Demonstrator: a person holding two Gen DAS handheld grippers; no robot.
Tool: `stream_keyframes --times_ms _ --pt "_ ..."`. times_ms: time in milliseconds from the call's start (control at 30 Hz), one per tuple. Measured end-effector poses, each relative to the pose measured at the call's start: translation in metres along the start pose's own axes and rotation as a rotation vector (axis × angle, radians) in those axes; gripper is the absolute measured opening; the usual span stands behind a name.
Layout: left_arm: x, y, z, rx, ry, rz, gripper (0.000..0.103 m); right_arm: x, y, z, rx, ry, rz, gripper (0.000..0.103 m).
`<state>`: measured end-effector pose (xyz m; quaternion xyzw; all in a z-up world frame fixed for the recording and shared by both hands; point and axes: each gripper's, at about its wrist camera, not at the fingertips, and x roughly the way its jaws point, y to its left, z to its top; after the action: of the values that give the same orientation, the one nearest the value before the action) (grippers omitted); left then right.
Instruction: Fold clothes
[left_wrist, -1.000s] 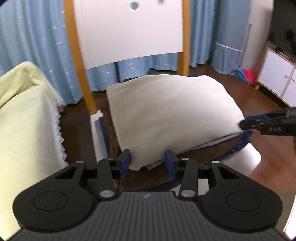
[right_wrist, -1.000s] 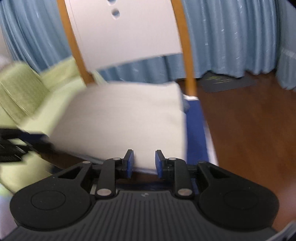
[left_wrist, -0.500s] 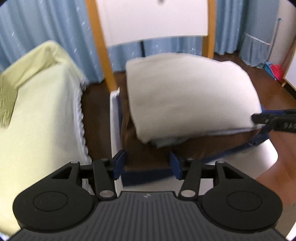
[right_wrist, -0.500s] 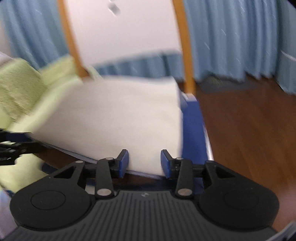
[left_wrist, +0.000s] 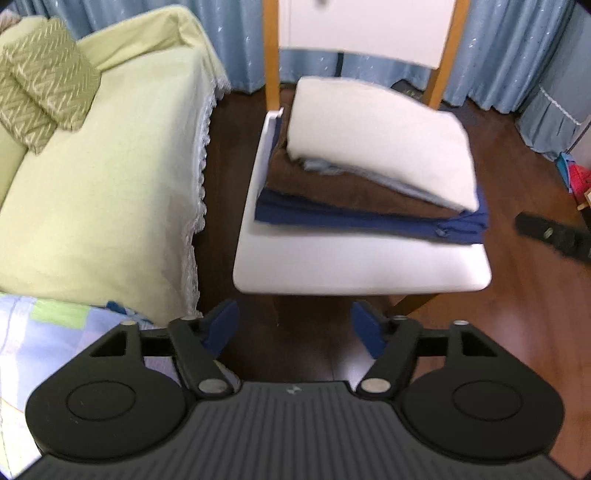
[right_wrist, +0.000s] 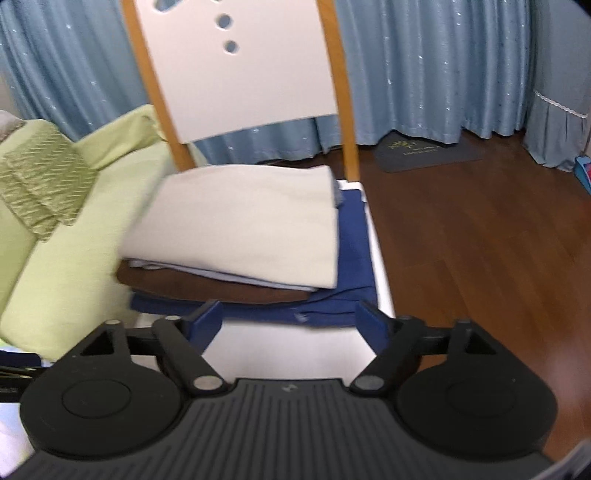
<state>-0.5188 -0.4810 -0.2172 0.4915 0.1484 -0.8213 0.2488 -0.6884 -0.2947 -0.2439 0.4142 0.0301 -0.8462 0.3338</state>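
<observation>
A folded cream garment (left_wrist: 380, 136) lies on top of a stack on the white chair seat (left_wrist: 362, 266), above a pale blue piece, a brown garment (left_wrist: 332, 190) and a navy garment (left_wrist: 369, 219). The stack also shows in the right wrist view, with the cream garment (right_wrist: 243, 225) over the navy garment (right_wrist: 354, 258). My left gripper (left_wrist: 293, 325) is open and empty, in front of the seat's front edge. My right gripper (right_wrist: 288, 319) is open and empty, just in front of the stack, over the seat (right_wrist: 295, 350). Part of the right gripper shows at the right of the left wrist view (left_wrist: 550, 236).
A yellow-green covered sofa (left_wrist: 96, 177) with a patterned cushion (left_wrist: 40, 96) stands left of the chair. A patchwork cloth (left_wrist: 44, 332) lies at lower left. The chair back (right_wrist: 243, 74) rises behind the stack. Blue curtains (right_wrist: 424, 66), a dark mat (right_wrist: 428, 151) and wood floor (right_wrist: 480, 240) lie beyond.
Both grippers let go of the cream garment, opened wider and drew back from the chair. The cream garment now rests on the stack.
</observation>
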Motion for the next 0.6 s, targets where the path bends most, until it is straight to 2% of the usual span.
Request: stream_keyframes --times_ms 67,300,467,600 --pt "-0.009 -0.007 0.003 0.030 -0.042 0.023 0.075 -0.011 0.010 -0.001 -0.004 -0.005 0.000 0.086" --pt "-0.039 0.002 -0.016 0.056 -0.059 0.064 0.076 -0.056 0.044 -0.032 0.054 -0.094 -0.053 0.101" --pt "-0.091 0.025 -0.050 0.004 -0.035 0.026 0.076 -0.103 0.069 -0.059 0.083 -0.142 -0.093 0.102" --pt "-0.137 0.034 -0.061 -0.003 -0.080 0.046 0.082 -0.161 0.095 -0.060 0.071 -0.234 -0.113 0.102"
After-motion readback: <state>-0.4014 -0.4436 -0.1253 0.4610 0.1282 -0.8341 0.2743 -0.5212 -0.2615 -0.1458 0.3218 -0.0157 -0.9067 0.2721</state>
